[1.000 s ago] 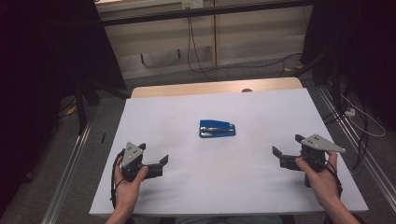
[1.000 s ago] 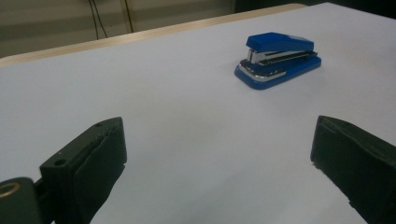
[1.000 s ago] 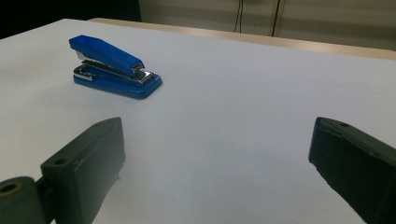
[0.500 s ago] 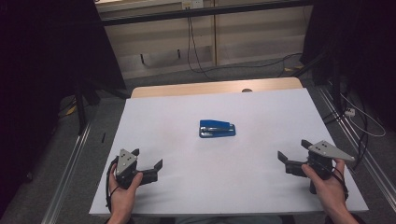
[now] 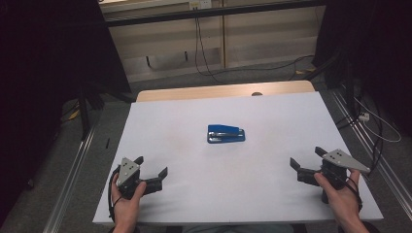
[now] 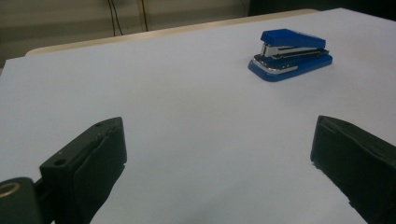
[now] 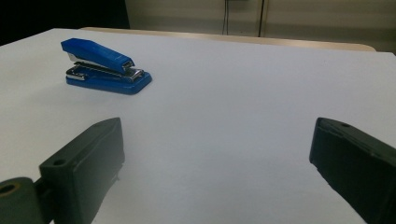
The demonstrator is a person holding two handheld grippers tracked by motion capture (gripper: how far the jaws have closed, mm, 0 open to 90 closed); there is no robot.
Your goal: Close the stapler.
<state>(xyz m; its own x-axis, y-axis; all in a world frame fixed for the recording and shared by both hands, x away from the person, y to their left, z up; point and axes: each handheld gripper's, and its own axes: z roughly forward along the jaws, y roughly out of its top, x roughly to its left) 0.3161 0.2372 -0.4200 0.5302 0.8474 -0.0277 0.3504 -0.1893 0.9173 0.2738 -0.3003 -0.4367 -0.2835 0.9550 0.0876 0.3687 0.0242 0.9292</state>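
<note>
High view shows the white table [image 5: 272,194], the biggest thing, and the blue stapler [image 5: 226,134] lies flat near its middle. From the stapler, the left gripper [image 5: 154,171] is well apart toward the near left edge, held in a hand [image 5: 127,206], and its jaws are spread wide with nothing between them. From the stapler, the right gripper [image 5: 305,162] is well apart toward the near right edge, also with jaws spread wide and holding nothing. Both grippers face the stapler.
</note>
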